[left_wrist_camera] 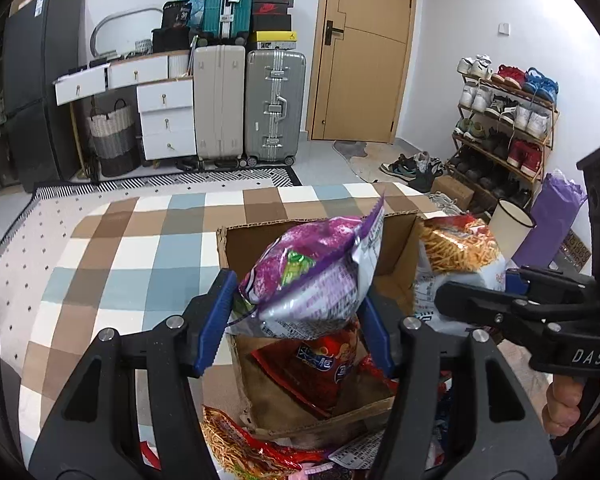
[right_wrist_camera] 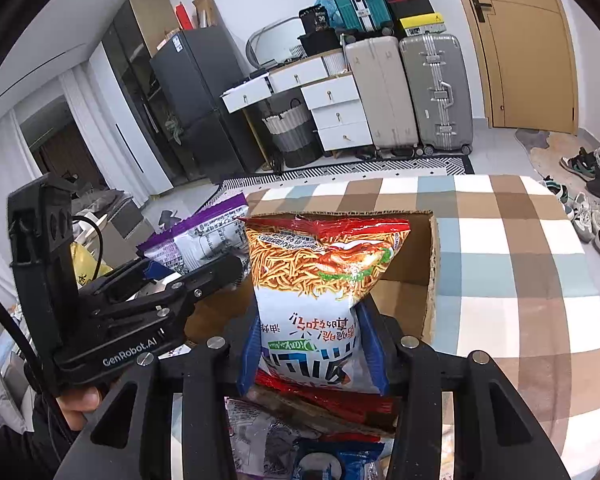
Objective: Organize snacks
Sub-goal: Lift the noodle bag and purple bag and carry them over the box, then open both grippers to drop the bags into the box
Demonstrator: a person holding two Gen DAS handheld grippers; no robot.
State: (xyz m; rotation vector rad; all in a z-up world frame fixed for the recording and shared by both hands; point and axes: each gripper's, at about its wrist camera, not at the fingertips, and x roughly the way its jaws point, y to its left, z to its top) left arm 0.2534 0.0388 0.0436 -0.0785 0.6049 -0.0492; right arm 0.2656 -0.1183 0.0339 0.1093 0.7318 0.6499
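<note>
L gripper (left_wrist_camera: 296, 316): clamping purple bag (left_wrist_camera: 312, 280), holding it tilted above the box (left_wrist_camera: 320, 424).
R gripper (right_wrist_camera: 314, 350): squeezing noodle bag (right_wrist_camera: 320, 280) at its lower half, bag upright over box's opening.
Box: sitting on checked cloth (left_wrist_camera: 120, 260), red bag (left_wrist_camera: 320, 368) lying inside.
Loose snacks: more packs lying just in front of box, near edge.

Cardboard box (left_wrist_camera: 316, 236) on checkered bed (left_wrist_camera: 140, 248)
</note>
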